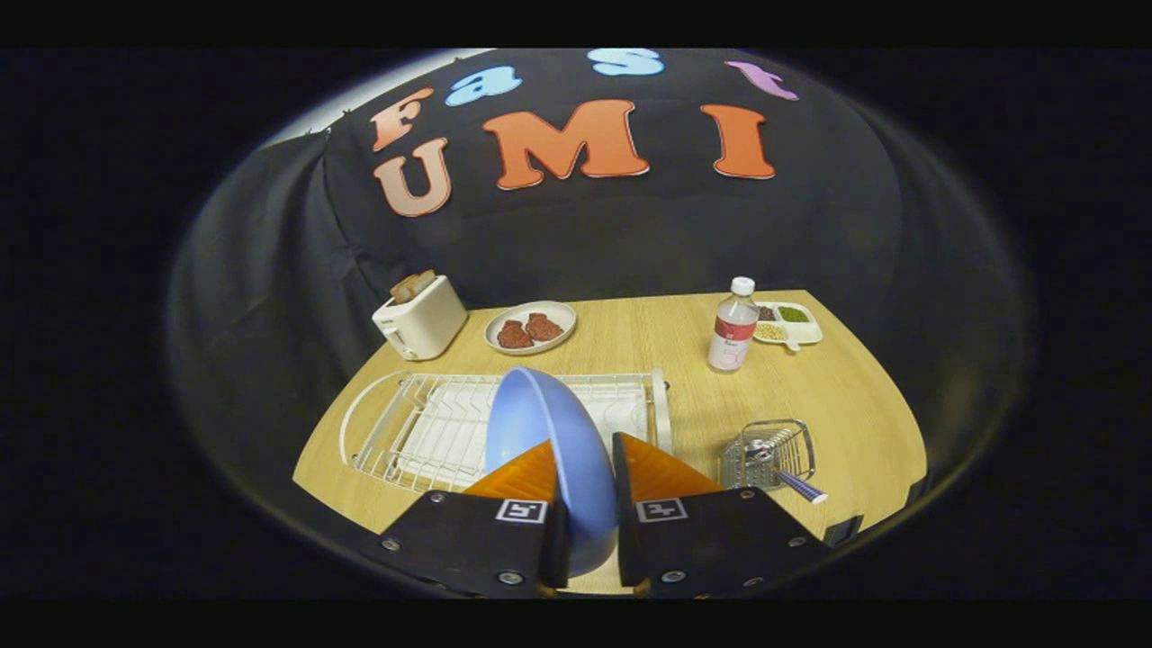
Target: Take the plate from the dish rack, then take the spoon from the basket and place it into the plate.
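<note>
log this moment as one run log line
step: plate lift | gripper: shut on plate, edge-on between fingers | rack: below | spoon: in basket

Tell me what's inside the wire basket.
The wire basket beside the dish rack holds a spoon, its handle poking out over the rim. The spoon's bowl is too blurred to make out.

Tool [587, 490] closed on the blue plate [540, 441], both fingers pressing its rim; plate held on edge above the white rack [423, 432]. Wire basket [769, 450] right of the rack, holding a spoon [796, 486] whose handle sticks out. Farther back on the table [855, 396]: toaster [420, 317] with bread at left, dish [531, 327] of meat, bottle [733, 326], divided tray [790, 322] at right.
</note>
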`<state>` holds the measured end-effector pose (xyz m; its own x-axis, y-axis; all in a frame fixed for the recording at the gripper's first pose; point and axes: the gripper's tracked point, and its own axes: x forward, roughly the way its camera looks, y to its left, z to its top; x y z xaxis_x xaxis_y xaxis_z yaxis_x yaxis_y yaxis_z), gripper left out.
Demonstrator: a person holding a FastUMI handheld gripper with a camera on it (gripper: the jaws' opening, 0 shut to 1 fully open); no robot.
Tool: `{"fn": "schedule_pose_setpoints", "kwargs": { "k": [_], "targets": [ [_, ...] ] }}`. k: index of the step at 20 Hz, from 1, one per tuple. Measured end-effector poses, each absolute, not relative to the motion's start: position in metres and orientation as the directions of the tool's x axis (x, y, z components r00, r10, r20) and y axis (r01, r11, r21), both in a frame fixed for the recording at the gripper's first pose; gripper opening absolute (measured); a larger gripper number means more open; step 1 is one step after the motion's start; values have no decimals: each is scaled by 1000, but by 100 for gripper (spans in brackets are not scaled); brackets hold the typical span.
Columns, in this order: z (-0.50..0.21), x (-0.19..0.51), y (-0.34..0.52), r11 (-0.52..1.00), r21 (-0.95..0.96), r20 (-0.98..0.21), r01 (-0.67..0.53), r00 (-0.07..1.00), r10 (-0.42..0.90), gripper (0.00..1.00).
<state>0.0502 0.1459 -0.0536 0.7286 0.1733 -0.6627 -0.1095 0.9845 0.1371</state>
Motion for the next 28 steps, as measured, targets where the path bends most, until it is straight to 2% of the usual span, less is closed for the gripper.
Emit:
{"fn": "schedule_pose_setpoints", "kwargs": {
  "k": [8,19,28],
  "targets": [
    [-82,-7,131,934,345,-659,-87,686,307,22],
    [-145,-69,118,887,458,-661,-60,643,386,21],
    [-205,-86,126,823,566,-685,52,586,434,22]
  ]
}}
